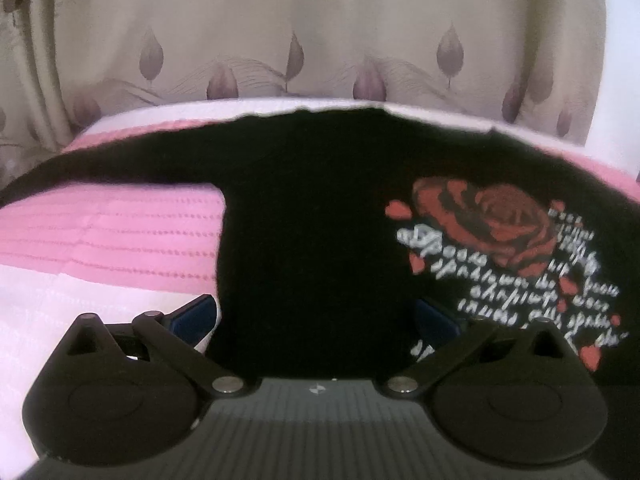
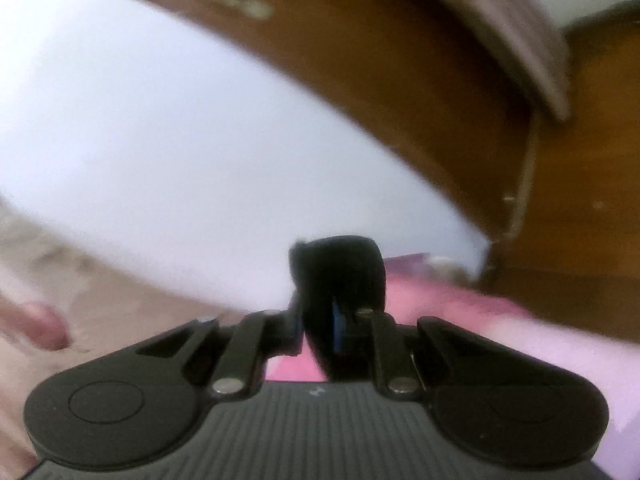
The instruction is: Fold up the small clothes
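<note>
Left claw (image 1: 316,320) spread wide around black shirt (image 1: 312,208) (rose print at 3 o'clock); right claw (image 2: 320,320) clamped on shirt (image 2: 340,272) fold

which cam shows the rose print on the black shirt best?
Left wrist. The rose print with white script sits in plain view on the black shirt spread over the pink cover. Right wrist shows no print, only a blurred bunch of black fabric pinched in the right gripper.
</note>
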